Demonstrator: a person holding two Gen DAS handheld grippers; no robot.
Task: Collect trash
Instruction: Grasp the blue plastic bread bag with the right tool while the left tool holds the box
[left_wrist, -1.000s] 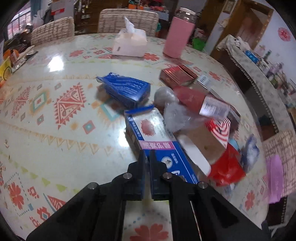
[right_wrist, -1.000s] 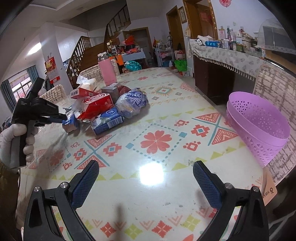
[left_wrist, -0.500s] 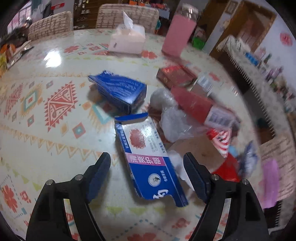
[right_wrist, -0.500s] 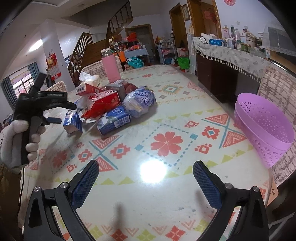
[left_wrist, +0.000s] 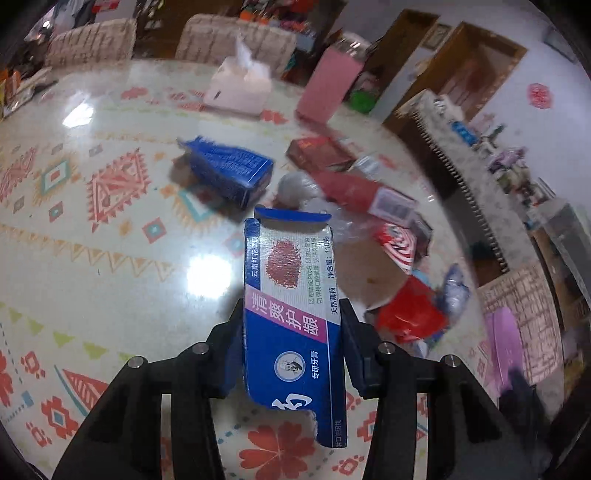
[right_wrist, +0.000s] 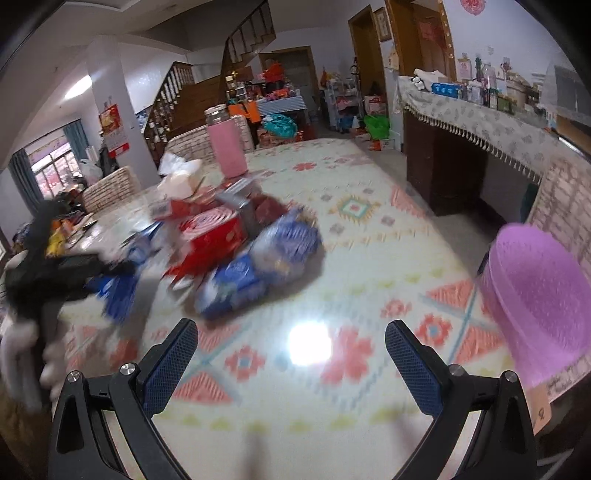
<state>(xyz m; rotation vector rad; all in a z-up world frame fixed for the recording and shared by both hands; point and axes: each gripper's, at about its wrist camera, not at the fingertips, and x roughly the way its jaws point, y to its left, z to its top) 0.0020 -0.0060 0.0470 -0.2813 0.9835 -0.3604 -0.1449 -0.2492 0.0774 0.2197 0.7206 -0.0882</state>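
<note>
Left wrist view. Left gripper (left_wrist: 291, 343): jaws closing, narrowed about a flattened blue toothpaste box (left_wrist: 291, 295). The box sits lengthwise between the two pads; left pad lies against the box's left edge, right pad against its right edge, so both appear in contact. The box's near end, torn and ragged, runs back past the fingertips toward the camera; its far end with an open flap sticks out ahead of the jaws. It seems lifted off the table (left_wrist: 92, 258), though blur prevents certainty.

Beyond the box, left to right: a dark blue carton (left_wrist: 229, 171) lying on its side, apart from the jaws; a white tissue box (left_wrist: 238, 90) further back; a tall pink bottle (left_wrist: 325, 88) upright near the table's far edge; a heap of trash (left_wrist: 380, 236) (red wrappers, clear plastic, brown card) to the right of the held box, near but not touching it.

Right wrist view, heavily blurred. At far left, a gloved hand (right_wrist: 22, 347) carries the left gripper. Right gripper (right_wrist: 291, 360): jaws spread wide, nothing between the pads, only bare patterned tabletop beneath. The trash heap lies ahead and left of these jaws, well apart from them. A purple basket (right_wrist: 539, 302) stands at the table's right edge, right of the right finger, not touching.
</note>
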